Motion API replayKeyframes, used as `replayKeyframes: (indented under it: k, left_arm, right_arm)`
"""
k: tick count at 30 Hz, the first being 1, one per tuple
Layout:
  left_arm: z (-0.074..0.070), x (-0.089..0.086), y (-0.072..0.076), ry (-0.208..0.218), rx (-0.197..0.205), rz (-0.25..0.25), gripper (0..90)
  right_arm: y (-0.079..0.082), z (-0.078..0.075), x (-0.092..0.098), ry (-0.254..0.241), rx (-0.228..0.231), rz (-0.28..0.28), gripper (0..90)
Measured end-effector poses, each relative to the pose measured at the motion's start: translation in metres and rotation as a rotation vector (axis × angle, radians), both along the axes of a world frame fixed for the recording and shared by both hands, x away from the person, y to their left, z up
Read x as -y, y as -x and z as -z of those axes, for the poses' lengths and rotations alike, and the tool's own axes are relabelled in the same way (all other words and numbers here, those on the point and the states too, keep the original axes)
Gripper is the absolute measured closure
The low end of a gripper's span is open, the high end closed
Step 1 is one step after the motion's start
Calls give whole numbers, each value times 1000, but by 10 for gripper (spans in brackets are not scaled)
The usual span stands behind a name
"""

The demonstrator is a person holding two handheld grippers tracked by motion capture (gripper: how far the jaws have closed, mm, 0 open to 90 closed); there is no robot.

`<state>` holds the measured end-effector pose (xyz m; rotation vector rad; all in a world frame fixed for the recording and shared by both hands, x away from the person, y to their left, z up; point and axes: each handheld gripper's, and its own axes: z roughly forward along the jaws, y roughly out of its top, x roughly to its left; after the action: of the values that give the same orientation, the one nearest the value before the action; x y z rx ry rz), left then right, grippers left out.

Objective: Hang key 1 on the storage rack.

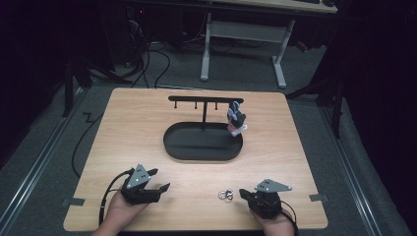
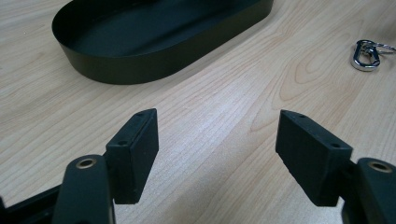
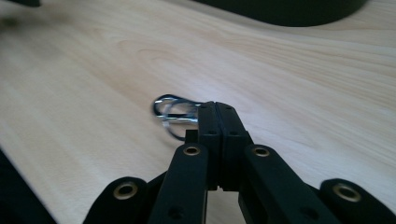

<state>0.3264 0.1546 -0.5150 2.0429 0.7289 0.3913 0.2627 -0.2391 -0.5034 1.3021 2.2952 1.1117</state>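
A: Start at the bottom right of the high view. What is the right gripper doing?

B: Its jaws are pressed together, tips at the edge of the keyring, a small cluster of silver rings and a clip lying flat on the tabletop. In the right gripper view the jaws meet with no gap, and the rings sit just at their tips, a little to the left. Whether a wire is pinched there I cannot tell.

A: So how would you do this pickup well?

B: Judging from that, confirm the bite before lifting. The rings are thin and lie flat (easy to slide off pads that closed beside them). If nothing is caught, open a little, lower the tips to the wood, straddle one ring and close again. Then lift slowly and watch that the whole cluster comes along.

A: The hand's pose?

B: Low, forearm entering from the bottom edge, jaws pointing left and nearly level.

A: And the left gripper?

B: At the lower left, jaws wide apart with nothing between them, angled toward the tray.

A: Farther up?

B: The oval black tray sits mid-frame with a hook rack rising from it; a small charm hangs at the rack's right end.
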Motion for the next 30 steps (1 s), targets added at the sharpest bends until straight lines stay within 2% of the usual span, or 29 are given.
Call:
replayKeyframes:
  k: [3, 5, 6, 8, 12, 21, 24, 27, 28, 29, 30]
  left_arm:
    - [-1, 1, 1, 1, 3, 0, 308]
    - [-1, 2, 1, 1, 2, 0, 308]
    - [-1, 2, 1, 0, 2, 0, 308]
    - [-1, 2, 2, -4, 3, 1, 308]
    - [1, 2, 0, -9, -5, 4, 308]
    - [2, 1, -1, -8, -8, 1, 309]
    - [2, 2, -1, -10, -5, 1, 310]
    - [2, 3, -1, -17, -6, 3, 310]
    - [3, 3, -1, -18, -7, 2, 310]
    - [3, 3, -2, -20, -9, 3, 310]
    - [3, 3, -2, -20, -10, 3, 310]
  right_arm:
    - [3, 5, -19, -10, -29, -83, 900]
    - [3, 10, -32, 8, -45, -130, 900]
    - [3, 15, -45, 30, -65, -156, 900]
    - [3, 15, -47, 37, -62, -161, 900]
    - [-2, 16, -47, 57, -53, -133, 900]
    - [-15, 15, -23, 86, -19, 4, 893]
    - [-20, 15, -15, 66, -21, 47, 887]
    - [-16, 12, -22, 46, -2, 24, 879]
    - [-12, 10, -36, 53, 16, -28, 872]
    - [-12, 10, -36, 53, 16, -28, 862]
    - [-11, 10, -43, 61, 18, -51, 855]
